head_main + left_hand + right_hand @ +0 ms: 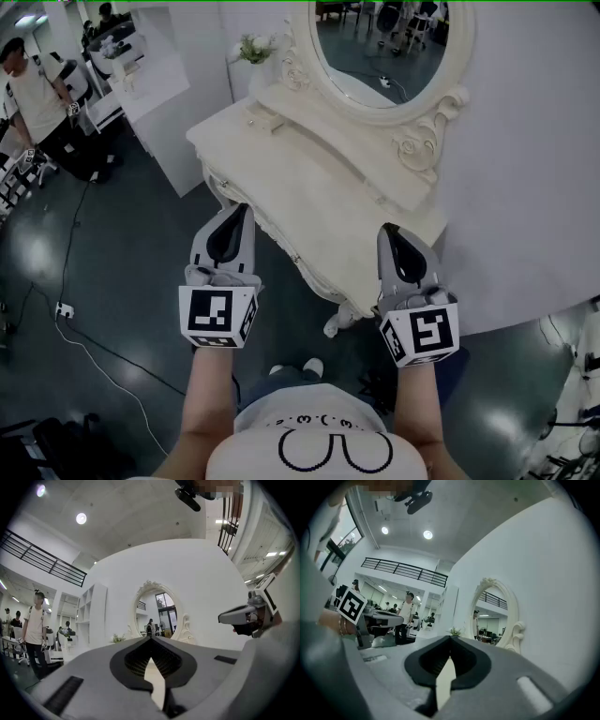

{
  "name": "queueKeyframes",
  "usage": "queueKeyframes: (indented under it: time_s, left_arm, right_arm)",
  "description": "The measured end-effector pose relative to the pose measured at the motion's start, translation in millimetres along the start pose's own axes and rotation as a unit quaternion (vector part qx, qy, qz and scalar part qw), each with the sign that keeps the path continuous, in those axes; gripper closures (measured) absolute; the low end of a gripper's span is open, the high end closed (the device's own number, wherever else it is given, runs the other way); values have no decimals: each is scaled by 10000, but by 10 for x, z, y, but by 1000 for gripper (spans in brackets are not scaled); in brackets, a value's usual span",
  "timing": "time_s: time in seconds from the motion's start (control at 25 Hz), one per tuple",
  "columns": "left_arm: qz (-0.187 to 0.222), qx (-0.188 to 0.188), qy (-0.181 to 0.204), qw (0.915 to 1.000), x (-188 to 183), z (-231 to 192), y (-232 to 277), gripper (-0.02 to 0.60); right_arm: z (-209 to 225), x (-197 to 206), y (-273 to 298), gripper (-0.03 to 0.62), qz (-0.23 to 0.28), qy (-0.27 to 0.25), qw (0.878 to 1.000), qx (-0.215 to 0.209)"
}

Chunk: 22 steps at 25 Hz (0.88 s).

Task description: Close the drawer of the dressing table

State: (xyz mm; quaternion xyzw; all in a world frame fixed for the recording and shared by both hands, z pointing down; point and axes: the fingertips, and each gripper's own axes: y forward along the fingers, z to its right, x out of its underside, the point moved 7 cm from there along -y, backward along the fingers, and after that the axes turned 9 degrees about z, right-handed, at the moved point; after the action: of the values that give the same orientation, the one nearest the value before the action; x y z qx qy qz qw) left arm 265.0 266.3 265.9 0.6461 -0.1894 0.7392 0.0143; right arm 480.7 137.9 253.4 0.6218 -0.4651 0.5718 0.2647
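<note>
Head view shows two grippers, each with its jaws pressed together on nothing: the left gripper (242, 211) and the right gripper (390, 230) are held level, side by side. Just ahead of their tips stands one cream dressing table (319, 187) against the white wall. Its drawer (281, 246) lies under the near edge and looks flush. The table carries one oval mirror (384, 37) and one small plant (253, 47). A person in a white shirt (37, 94) stands far left.
</note>
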Motion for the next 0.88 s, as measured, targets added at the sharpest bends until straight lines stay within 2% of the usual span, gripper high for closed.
queueKeyframes:
  time_s: [0.24,0.48,0.72,0.88]
  left_arm:
    - [18,-58,50,10000,-14,143,-33,583]
    - [-137,-26,129,9998,50,86,-76,583]
    - [-167,77,124,9998,182,-222,126,583]
    - [-237,248,96,9994,349,-599,348,583]
  right_arm:
    - [91,26,-97,595,8,42,10000,-45]
    - [93,97,-85,594,24,185,9998,-7]
    - [-10,201,190,594,28,186,9998,87]
    - [-127,322,572,594,-39,214,9994,270]
